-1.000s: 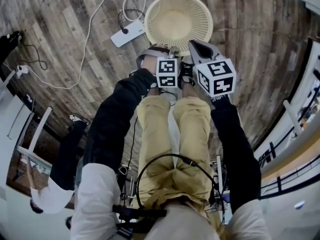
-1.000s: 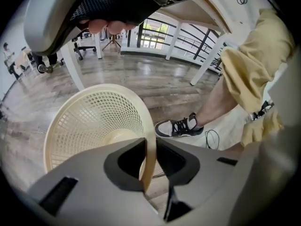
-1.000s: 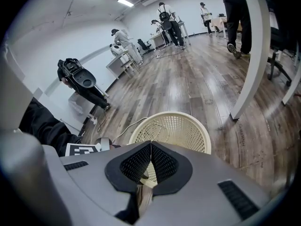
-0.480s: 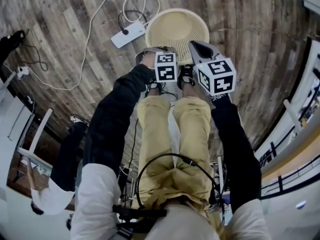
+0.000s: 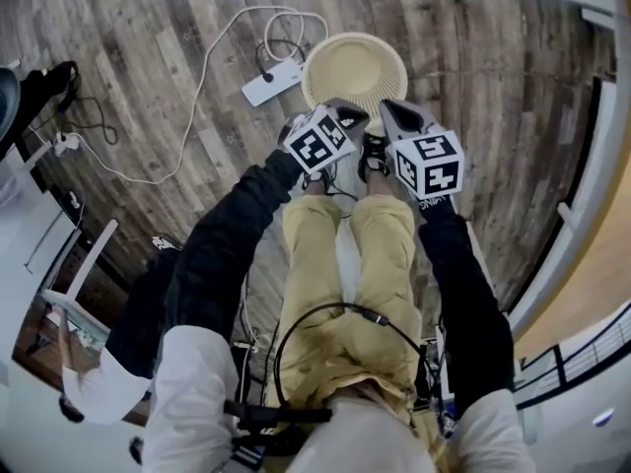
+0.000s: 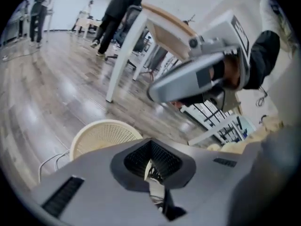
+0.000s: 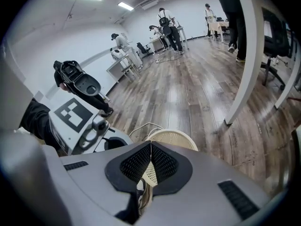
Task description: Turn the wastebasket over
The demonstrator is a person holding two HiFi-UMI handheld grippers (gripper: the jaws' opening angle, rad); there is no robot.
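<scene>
The cream mesh wastebasket (image 5: 353,67) stands on the wooden floor just beyond the person's feet. It seems to be mouth down, with its perforated wall showing as a dome (image 6: 101,135) (image 7: 173,138). My left gripper (image 5: 344,113) hangs above its near edge, rolled to one side, jaws shut and empty (image 6: 150,143). Beside it on the right, my right gripper (image 5: 396,113) is also shut with nothing in it (image 7: 150,145). Neither gripper touches the basket. Each gripper also shows in the other's view: the right gripper (image 6: 197,76) and the left gripper (image 7: 77,109).
A white power strip (image 5: 274,83) with looped cable lies on the floor left of the basket. A white table leg (image 7: 242,60) stands to the right, and a curved white rail (image 5: 582,166) runs along that side. A white chair (image 5: 69,284) is at left. People stand in the distance.
The basket showed its open mouth a second ago; now it shows a mesh dome. Both grippers have lifted away from it, the left one rolling, and its jaws have shut.
</scene>
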